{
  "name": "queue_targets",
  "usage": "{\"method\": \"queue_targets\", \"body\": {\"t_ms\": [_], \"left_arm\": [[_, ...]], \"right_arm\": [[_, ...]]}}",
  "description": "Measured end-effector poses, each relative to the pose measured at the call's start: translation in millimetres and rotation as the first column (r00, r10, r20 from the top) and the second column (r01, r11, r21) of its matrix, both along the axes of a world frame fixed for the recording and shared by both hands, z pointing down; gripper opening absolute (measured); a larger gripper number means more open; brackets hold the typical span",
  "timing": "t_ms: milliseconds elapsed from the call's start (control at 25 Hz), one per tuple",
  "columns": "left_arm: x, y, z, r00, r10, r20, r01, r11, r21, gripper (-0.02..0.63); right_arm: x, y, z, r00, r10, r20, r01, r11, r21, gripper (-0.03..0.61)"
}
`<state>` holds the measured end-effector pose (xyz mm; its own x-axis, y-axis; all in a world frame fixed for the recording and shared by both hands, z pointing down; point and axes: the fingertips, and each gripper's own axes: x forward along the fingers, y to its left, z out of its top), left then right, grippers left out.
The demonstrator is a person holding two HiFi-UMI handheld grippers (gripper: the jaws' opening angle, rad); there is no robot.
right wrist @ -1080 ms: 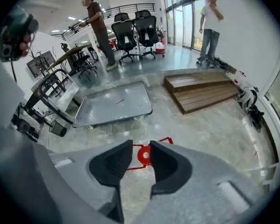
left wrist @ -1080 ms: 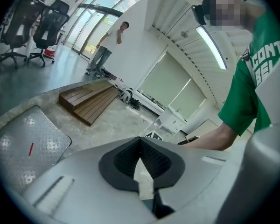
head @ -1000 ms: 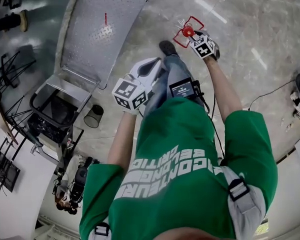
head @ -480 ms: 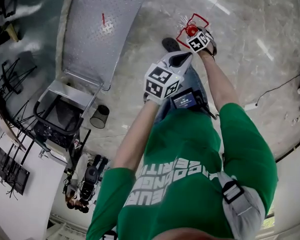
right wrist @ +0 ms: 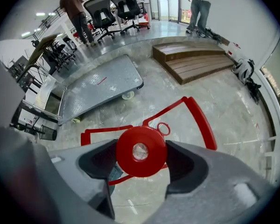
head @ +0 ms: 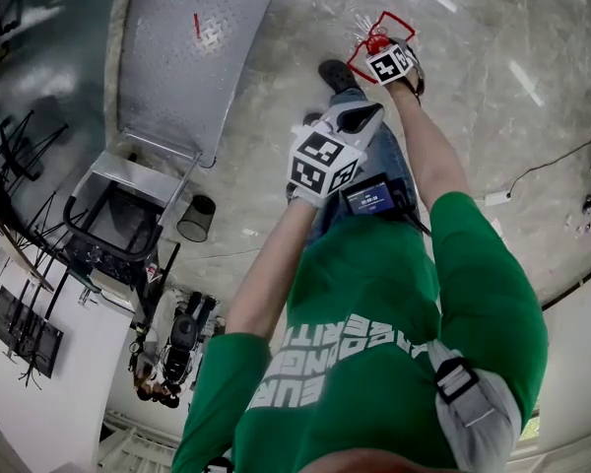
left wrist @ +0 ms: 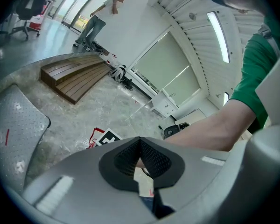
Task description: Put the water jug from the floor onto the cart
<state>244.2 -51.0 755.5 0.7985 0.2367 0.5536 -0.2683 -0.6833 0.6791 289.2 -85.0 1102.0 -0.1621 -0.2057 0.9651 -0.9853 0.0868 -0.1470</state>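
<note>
The water jug stands on the floor by the person's foot, a clear body with a red cap [right wrist: 140,146] and a red carrying frame [head: 394,18]. My right gripper [right wrist: 142,164] points steeply down over it. Its jaws are opening, with the cap between the pads and a thin gap on the right side. In the head view the right gripper [head: 378,49] covers most of the cap. My left gripper [head: 364,114] hangs over the person's leg, short of the jug. Seen in its own view, the left gripper [left wrist: 140,141] is shut on nothing. The grey cart [head: 192,47] lies to the left.
The cart's handle end [head: 108,215] is near a small black mesh bin [head: 195,219] and camera gear [head: 172,348]. Wooden steps [right wrist: 196,62] and office chairs [right wrist: 114,8] stand beyond the cart. A cable [head: 532,180] runs along the floor at right.
Both grippers have come down toward the floor. The left one swung from beside the leg to above it, nearer the jug. The right one dropped onto the red cap.
</note>
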Motion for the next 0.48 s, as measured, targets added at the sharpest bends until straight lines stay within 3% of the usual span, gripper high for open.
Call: {"method": "queue_targets", "body": {"t_ms": [360, 480], "left_arm": [[-14, 12, 9, 1.0, -0.016, 0.0, 0.016, 1.0, -0.019, 0.015], [-25, 19, 14, 1.0, -0.028, 0.009, 0.028, 0.999, -0.027, 0.015]], "right_arm": [[9, 8, 9, 0.997, 0.078, 0.017, -0.077, 0.994, -0.081, 0.314], [7, 9, 11, 0.997, 0.077, 0.017, -0.075, 0.995, -0.07, 0.316]]}}
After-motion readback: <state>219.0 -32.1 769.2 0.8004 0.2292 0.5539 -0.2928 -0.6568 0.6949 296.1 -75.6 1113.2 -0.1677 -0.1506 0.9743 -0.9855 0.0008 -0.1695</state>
